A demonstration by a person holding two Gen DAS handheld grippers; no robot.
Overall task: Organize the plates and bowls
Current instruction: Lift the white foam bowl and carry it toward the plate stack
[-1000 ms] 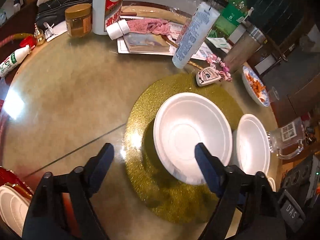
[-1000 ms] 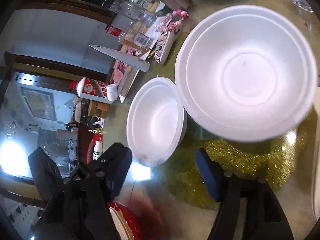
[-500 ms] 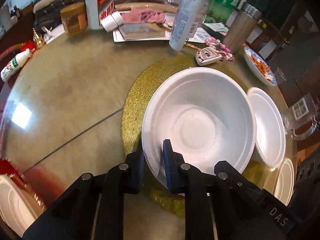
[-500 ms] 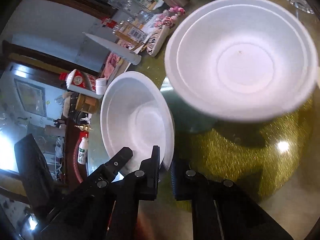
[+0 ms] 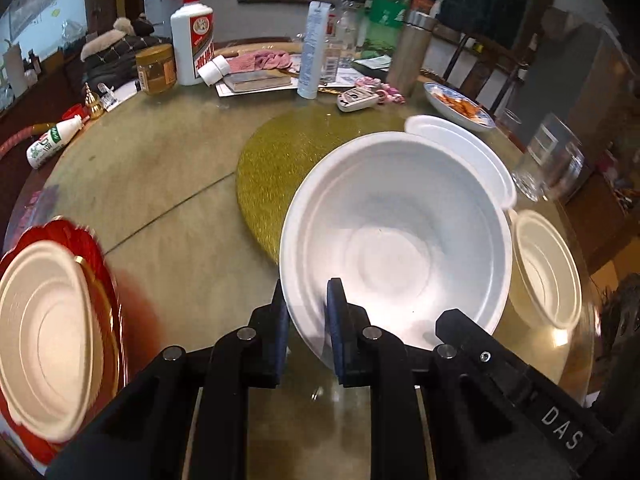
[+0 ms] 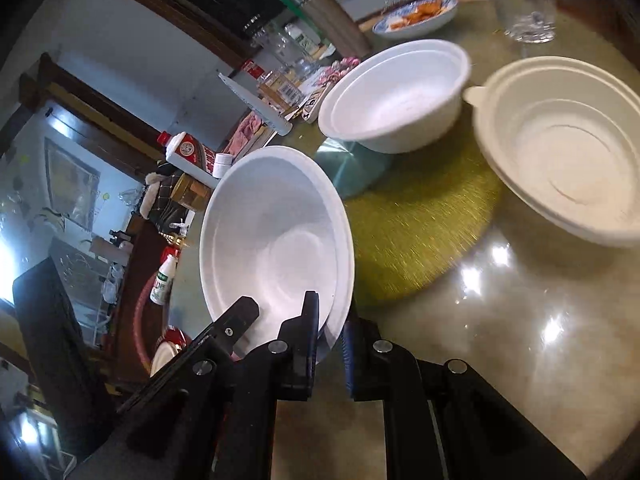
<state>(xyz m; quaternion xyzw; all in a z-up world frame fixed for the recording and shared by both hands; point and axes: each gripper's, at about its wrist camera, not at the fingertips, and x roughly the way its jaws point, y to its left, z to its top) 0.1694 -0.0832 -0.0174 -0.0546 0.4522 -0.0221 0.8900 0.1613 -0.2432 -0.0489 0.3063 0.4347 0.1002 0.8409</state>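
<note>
Your left gripper [image 5: 306, 312] had clamped down on the near rim of a white foam bowl [image 5: 396, 240], one blue pad inside the wall and one outside, the bowl tilted above the round gold glitter mat [image 5: 276, 160]. Your right gripper [image 6: 331, 322] pinched the rim of its own white foam bowl [image 6: 276, 240] the same way, tipped on edge. Both bowls were smooth, matte and thin-walled. On the glossy, reflective table [image 6: 520, 340] sat a deeper white foam bowl [image 6: 396, 92] on the mat and a cream, ridged pulp bowl [image 6: 560, 152] just beside it.
</note>
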